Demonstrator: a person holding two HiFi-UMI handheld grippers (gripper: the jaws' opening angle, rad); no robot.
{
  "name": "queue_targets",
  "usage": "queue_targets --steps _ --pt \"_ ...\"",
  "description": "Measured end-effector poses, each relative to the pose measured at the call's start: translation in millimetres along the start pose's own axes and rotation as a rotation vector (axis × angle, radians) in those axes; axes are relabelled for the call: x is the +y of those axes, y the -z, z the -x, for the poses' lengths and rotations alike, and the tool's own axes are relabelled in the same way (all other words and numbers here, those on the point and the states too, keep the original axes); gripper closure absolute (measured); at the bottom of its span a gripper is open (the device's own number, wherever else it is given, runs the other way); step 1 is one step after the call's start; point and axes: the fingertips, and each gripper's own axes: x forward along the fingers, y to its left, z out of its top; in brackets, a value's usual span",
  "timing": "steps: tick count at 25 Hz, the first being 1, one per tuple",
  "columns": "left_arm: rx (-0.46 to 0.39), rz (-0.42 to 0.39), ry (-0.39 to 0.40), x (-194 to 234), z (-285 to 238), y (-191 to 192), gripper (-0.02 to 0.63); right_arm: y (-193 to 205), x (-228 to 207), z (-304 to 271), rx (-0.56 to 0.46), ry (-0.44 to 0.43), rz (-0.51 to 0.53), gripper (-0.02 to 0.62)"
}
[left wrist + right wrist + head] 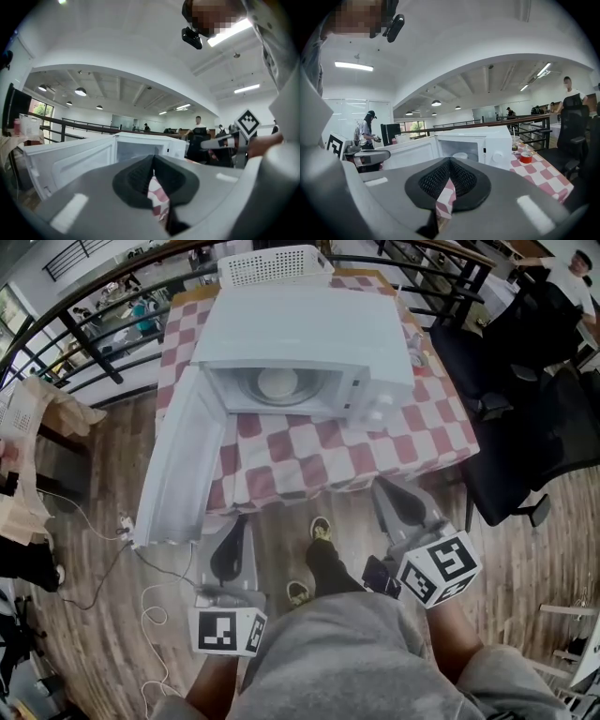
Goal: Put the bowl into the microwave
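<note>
The red-and-white checked table [427, 442] carried a white microwave [300, 329] with its door [178, 470] swung wide, and the white bowl [277, 382] sat inside its cavity. I held the left gripper [153, 158] and right gripper [450, 160] back from the table edge, both pinched together on nothing.

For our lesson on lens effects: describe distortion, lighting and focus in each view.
Head view: even daylight, microwave sharp, lines bending near the edges. Left gripper view: round fisheye with black corners, strip light glaring, left claw soft. Right gripper view: same fisheye, bowl clear beyond the soft right claw.
</note>
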Motion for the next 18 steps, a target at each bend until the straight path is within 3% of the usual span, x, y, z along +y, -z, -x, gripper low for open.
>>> queue_targets --steps 8,18 --pt "-0.015 0.027 0.018 -13 61 6 0.594 14 40 52 -0.001 0.029 0.027 0.597" --pt "-0.009 0.018 0.058 -37 80 9 0.594 25 46 81 0.000 0.050 0.017 0.597"
